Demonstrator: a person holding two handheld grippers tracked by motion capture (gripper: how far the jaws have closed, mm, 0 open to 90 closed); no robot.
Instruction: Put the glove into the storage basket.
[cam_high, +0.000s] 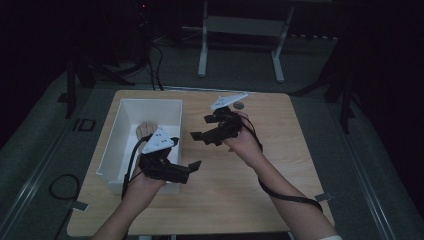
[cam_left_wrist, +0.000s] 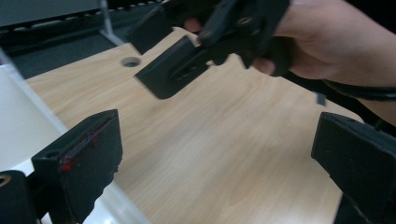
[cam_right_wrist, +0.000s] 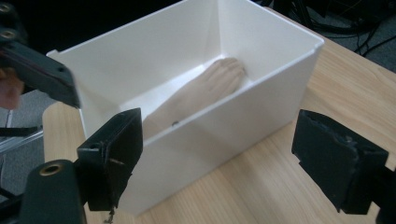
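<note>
- One wooden table (cam_high: 240, 175), light grain; both grippers hover above it, nothing gripped.
- One white bin (cam_high: 127, 107), open-topped, directly ahead of the right gripper's jaws and just beside the left gripper, on its outer side.
- One tan object (cam_right_wrist: 205, 88), long and rounded, lying on the bin floor; its far end rests against the back wall. What it is, cannot tell.
- Two grippers. Left gripper (cam_high: 192, 166): released, jaws spread wide, empty, at the bin's near right corner. Right gripper (cam_high: 200, 127): released, jaws wide apart, empty, pointing at the bin's side wall.
- One round hole (cam_high: 239, 106) in the tabletop, beyond the right gripper.
</note>
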